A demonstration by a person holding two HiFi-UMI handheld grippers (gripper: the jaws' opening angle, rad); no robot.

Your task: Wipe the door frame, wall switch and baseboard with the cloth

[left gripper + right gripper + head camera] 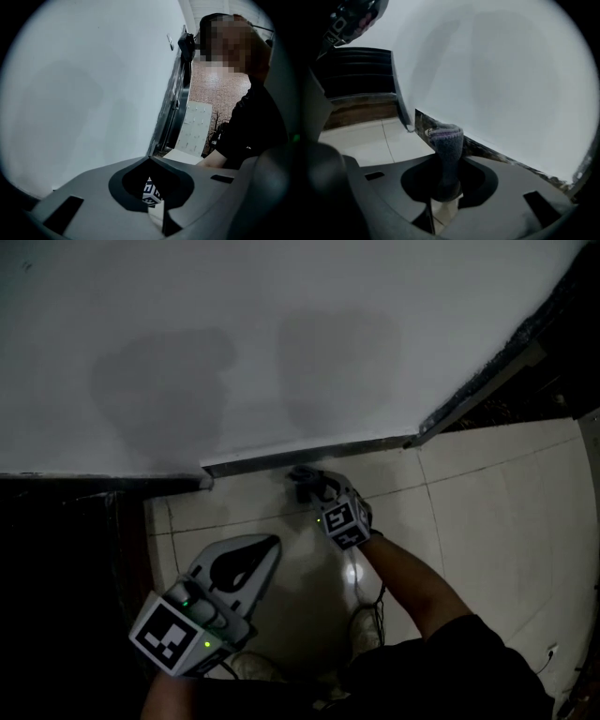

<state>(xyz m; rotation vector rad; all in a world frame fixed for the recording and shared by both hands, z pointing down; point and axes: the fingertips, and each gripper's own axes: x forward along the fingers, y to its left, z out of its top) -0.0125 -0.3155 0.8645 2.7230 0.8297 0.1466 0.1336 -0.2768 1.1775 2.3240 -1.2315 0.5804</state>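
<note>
Right gripper view shows the right gripper pinching the cloth upright, with its folded tip at the near end of the baseboard, low on the wall. Press the cloth tip flat on the dark strip and draw it along the length in one level pass (contact cannot be confirmed from here). Hold the pinch firm so the cloth does not slip. Hold the left gripper, pressed together and empty, clear of the stroke.
</note>
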